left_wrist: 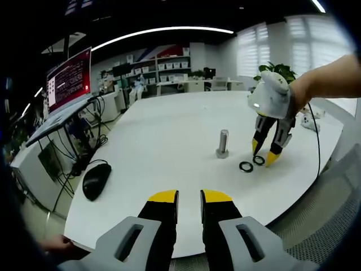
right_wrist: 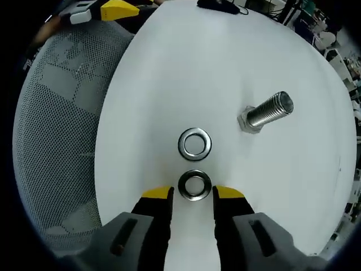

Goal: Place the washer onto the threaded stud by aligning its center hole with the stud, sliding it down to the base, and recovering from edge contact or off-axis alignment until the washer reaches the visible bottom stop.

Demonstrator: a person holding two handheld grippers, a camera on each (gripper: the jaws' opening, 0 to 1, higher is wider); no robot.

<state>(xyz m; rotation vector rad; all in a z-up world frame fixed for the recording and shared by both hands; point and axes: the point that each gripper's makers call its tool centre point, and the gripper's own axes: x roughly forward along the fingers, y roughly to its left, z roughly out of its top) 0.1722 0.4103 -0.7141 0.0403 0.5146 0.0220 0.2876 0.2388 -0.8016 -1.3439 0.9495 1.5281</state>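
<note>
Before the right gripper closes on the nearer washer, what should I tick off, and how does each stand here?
1. Right gripper open, jaws either side of the nearer washer: ok.
2. Second washer lies apart from it: ok.
3. Threaded stud upright on the table, nothing on it: ok.
4. Left gripper open, held back from the stud: ok.
5. Jaw tips touching the table: cannot tell.
</note>
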